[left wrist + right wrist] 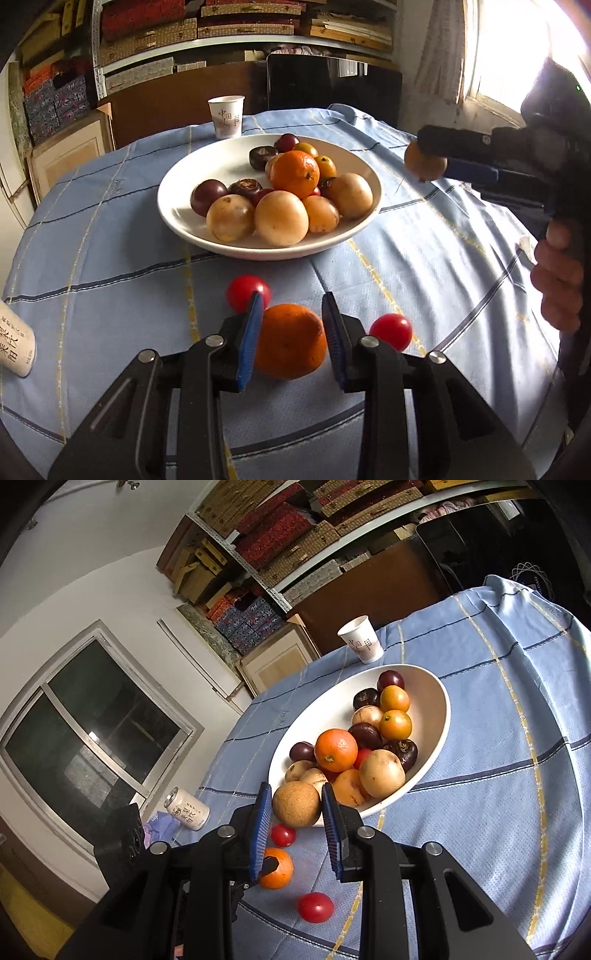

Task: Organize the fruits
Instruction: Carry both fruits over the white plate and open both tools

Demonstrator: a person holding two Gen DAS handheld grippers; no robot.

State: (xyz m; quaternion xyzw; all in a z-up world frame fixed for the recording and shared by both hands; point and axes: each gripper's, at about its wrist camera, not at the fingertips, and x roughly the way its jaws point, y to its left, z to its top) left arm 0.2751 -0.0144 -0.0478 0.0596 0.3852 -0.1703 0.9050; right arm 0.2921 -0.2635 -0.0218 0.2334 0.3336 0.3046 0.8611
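In the left wrist view, our left hand-held gripper (291, 314) pinches an orange (290, 341) between its blue pads, low over the blue-checked counter (424, 236). The white bowl (173, 210) of fruit lies straight ahead at twelve o'clock. One red tomato (248, 293) rests at eleven o'clock of the orange, another tomato (390, 331) at three. At two o'clock, our right hand-held gripper (424, 162) carries a brown round fruit (424, 166) above the cloth, just right of the bowl.

In the right wrist view, the right hand-held gripper (295, 808) clamps the brown round fruit (296, 804), with the bowl's near rim (373, 810) just beyond at one o'clock. We judge the right hand nearer to the bowl, so its fruit goes in first, forward and slightly right; the orange (277, 871) sits farther off, at seven o'clock below.
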